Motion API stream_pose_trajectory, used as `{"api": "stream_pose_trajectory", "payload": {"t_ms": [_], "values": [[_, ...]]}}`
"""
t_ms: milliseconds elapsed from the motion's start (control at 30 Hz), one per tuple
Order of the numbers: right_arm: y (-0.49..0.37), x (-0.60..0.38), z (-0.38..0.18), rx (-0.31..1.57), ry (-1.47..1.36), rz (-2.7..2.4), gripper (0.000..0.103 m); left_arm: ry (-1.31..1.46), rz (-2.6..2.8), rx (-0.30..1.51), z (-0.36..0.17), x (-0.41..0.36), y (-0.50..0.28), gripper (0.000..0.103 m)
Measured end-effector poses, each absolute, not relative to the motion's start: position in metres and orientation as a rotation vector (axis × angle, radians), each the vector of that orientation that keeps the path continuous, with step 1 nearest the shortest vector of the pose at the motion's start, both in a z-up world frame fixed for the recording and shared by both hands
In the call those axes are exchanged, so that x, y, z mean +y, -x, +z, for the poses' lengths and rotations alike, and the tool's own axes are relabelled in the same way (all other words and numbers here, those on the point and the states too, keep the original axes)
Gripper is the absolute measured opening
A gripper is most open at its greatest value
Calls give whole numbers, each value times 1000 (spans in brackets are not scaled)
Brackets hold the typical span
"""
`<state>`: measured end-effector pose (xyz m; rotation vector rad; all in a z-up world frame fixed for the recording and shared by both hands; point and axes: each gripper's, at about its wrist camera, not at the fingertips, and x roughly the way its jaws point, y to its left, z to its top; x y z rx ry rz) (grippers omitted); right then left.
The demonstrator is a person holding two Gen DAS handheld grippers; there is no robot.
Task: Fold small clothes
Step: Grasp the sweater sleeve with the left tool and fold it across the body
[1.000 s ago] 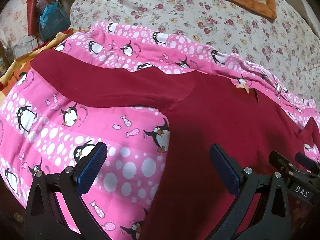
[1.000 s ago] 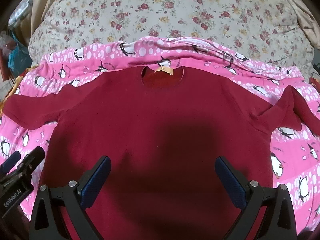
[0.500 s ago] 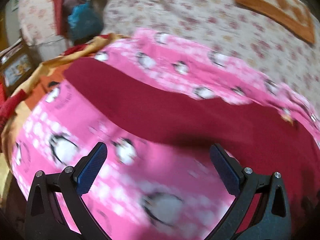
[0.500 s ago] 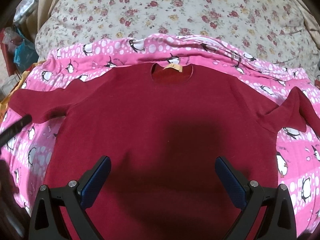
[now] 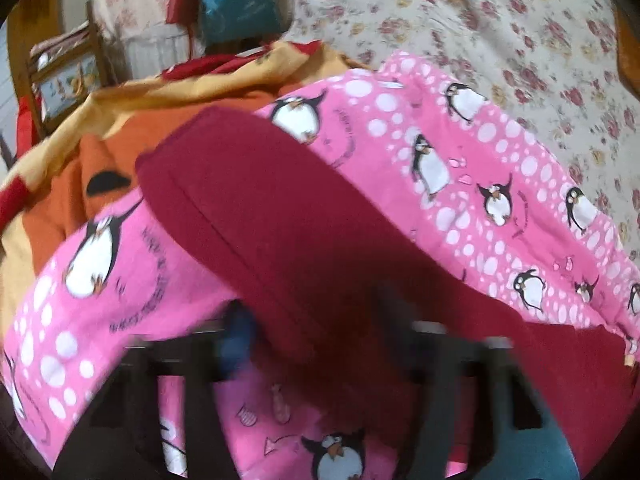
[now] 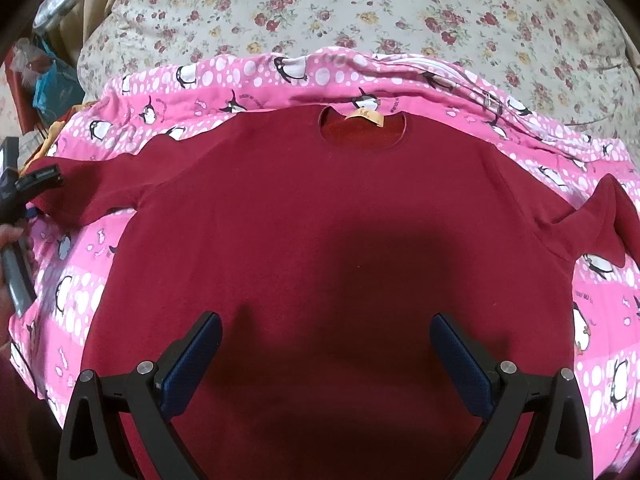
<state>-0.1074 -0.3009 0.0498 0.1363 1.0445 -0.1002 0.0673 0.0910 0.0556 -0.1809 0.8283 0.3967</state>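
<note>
A dark red long-sleeved shirt [image 6: 320, 216] lies flat, front up, on a pink penguin blanket [image 6: 256, 76], with a tan neck label at the collar. My right gripper [image 6: 325, 354] is open and empty above the shirt's lower body. My left gripper [image 5: 312, 332] is blurred by motion and sits around the shirt's left sleeve [image 5: 256, 208]; whether the jaws have closed on the cloth cannot be told. It also shows in the right wrist view [image 6: 38, 178] at the sleeve's cuff end. The right sleeve [image 6: 608, 220] is bunched up.
A floral quilt [image 6: 360, 12] covers the bed behind the blanket. An orange and yellow cloth [image 5: 100, 128] lies under the blanket's left edge. A blue bag [image 5: 236, 4] and a wooden chair [image 5: 60, 68] stand beyond the bed's left side.
My left gripper has swung left from the shirt's body out to the left sleeve and dropped close onto it. My right gripper has stayed open over the shirt, shifting slightly.
</note>
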Motion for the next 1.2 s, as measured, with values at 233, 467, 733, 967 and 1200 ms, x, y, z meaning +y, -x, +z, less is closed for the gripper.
{"api": "stream_pose_trajectory", "payload": {"t_ms": [233,467,733,967,1200], "values": [[108,-312,51,1040,-161,-114,103,212,77,763,94,22,-42,6],[117,-355,78,961,-315,-117,103,134,-325,778,115,-124,-1,6],[133,-388,93,906,-316,-167,103,238,-609,1029,52,-212,20,55],[123,-402,87,939,-357,-121,103,26,-320,894,75,-145,47,58],[76,-395,70,976,-311,-128,101,159,-40,862,48,-59,35,58]]}}
